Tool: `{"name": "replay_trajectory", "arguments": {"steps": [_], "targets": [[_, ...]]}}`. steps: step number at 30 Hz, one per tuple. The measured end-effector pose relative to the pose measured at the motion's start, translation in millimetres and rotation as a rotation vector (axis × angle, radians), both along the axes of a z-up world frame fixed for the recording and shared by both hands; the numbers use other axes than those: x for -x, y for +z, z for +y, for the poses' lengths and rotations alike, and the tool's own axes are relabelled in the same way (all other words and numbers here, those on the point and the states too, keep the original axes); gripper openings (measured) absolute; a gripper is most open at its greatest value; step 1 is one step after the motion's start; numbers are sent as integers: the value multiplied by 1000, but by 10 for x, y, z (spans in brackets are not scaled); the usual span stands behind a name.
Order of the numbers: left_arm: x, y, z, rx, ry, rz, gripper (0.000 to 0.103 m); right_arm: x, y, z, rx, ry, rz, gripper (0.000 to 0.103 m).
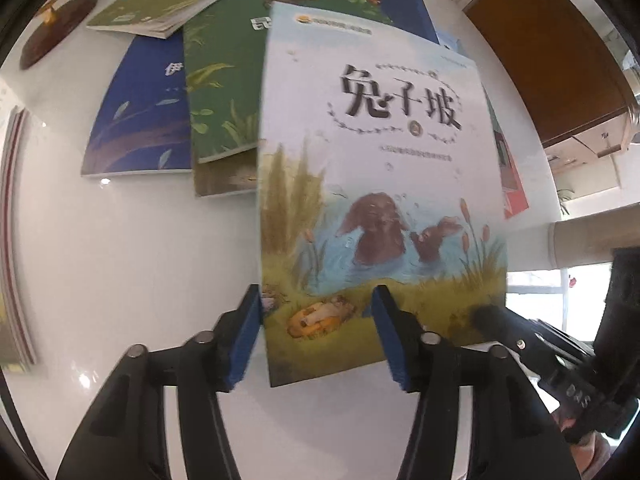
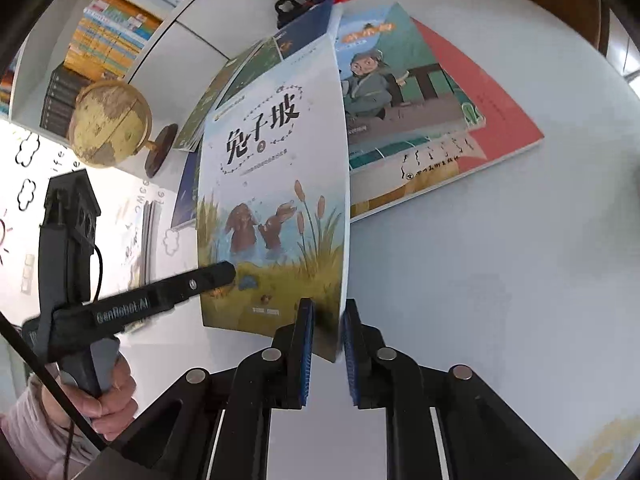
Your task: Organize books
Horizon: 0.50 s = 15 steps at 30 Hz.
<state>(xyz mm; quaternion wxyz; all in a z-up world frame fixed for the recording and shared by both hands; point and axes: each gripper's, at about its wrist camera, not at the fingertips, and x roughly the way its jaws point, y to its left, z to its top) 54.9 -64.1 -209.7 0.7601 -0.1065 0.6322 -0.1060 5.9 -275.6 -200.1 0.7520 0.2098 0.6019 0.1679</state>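
Above the white table [image 2: 500, 280], right gripper [image 2: 327, 350] pinches the rabbit book [image 2: 276, 200] corner; left gripper [image 1: 316, 340] spread around its edge. Close left before releasing.

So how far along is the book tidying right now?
Early, it seems. In hand: the rabbit picture book is lifted off the white table, its lower corner pinched in the right gripper; the left gripper stands open around its bottom edge. Left: the blue book, green book and red-covered book lie in loose overlapping heaps.
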Motion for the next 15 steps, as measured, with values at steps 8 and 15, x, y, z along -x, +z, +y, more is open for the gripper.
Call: {"name": "replay_trajectory", "arguments": {"steps": [8, 15], "targets": [[123, -75, 187, 150, 1, -19, 53, -203, -163, -185, -99, 4, -10, 20], [107, 97, -59, -39, -142, -171, 51, -150, -42, -178, -63, 16, -99, 16]]}}
